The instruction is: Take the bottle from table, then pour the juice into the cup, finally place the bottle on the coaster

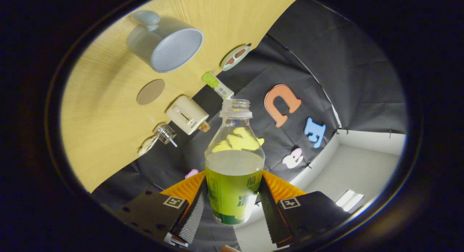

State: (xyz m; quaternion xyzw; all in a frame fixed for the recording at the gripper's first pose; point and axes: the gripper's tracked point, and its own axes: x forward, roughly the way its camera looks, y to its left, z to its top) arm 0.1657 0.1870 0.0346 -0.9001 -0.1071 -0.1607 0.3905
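Note:
My gripper (pixel 232 201) is shut on a clear, uncapped bottle (pixel 235 161) with a green label; both fingers press its lower body. The view is rolled steeply, so the wooden table (pixel 108 110) stands tilted beyond the bottle. The bottle's open neck points away from me, and the liquid fills its lower part below the shoulder. A pale blue cup (pixel 168 45) with a handle sits on the table well beyond the bottle's mouth, its opening turned toward me. A round brown coaster (pixel 150 91) lies on the table between the cup and a toaster.
A small white toaster (pixel 187 115) sits near the table's edge, a whisk (pixel 159 136) beside it. A green-and-white tube (pixel 217 85) and a small round plate (pixel 235 57) lie farther along that edge. Booth cloth hangs behind; a white wall and ceiling light (pixel 348 200) show past it.

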